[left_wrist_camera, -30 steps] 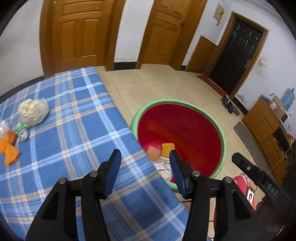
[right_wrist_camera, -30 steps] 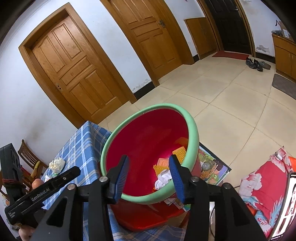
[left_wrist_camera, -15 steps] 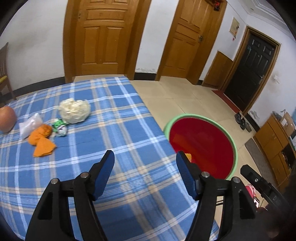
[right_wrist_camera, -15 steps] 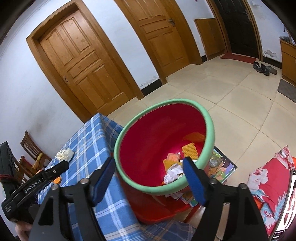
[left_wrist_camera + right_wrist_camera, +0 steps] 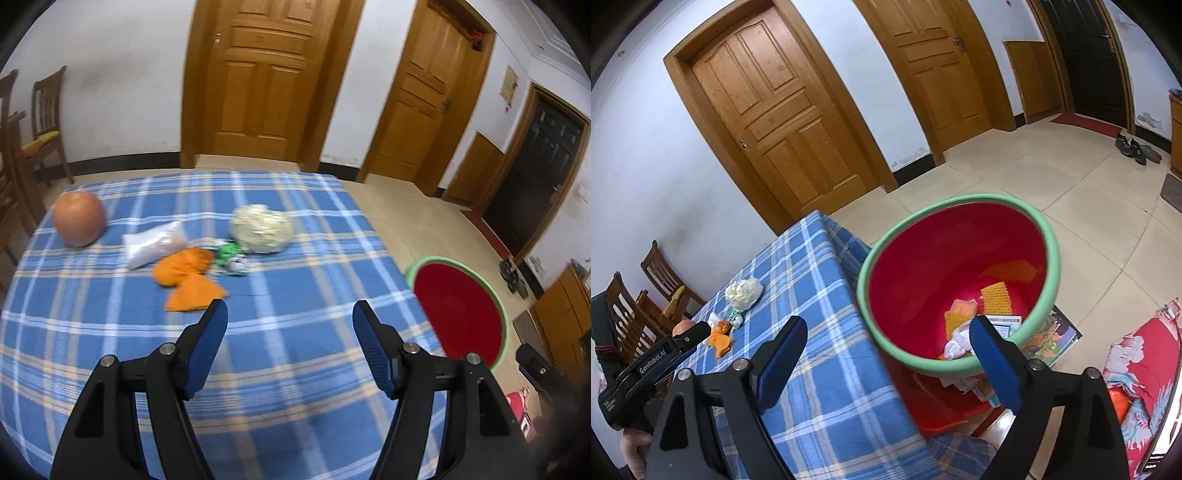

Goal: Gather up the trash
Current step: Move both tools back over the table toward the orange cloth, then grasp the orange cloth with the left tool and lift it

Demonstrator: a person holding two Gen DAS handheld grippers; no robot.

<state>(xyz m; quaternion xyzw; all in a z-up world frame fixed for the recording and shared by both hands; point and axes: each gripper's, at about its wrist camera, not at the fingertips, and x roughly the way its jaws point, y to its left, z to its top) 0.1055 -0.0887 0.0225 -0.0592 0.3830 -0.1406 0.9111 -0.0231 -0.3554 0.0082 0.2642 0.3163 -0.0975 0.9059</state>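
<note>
Trash [image 5: 190, 275]: small cluster on far-left part of the blue plaid table [image 5: 295, 369], left-wrist view. Items: orange peel scraps, a white packet [image 5: 153, 243] just behind them, a green-white wrapper [image 5: 231, 256] to their right, and a pale crumpled wad [image 5: 262, 229] at far right of the group, touching or nearly touching the wrapper. An apple-like fruit [image 5: 79, 218] sits apart at far left; prob. not trash.

Red bin w/ green rim [image 5: 960, 284] stands on the floor just beside the table's right edge, so pieces can be carried a short way and dropped in. Right-wrist view shows paper and orange scraps already lying in its bottom, so task is judged partly done.

Left gripper [image 5: 290, 317] hangs over bare cloth near the viewer, aimed at the cluster; jaws released, nothing between them. Right gripper [image 5: 886, 338] hangs above the bin's near rim, jaws opening wide w/ nothing held, which fits a piece just let go.

Vs. one sec. earlier: left gripper has swung leftward from the bin toward the table, so the cluster now lies ahead of it and the bin sits at right edge of view; its jaws stand wider. Right gripper's jaws, then narrow, have spread; bin sits a little further off.
</note>
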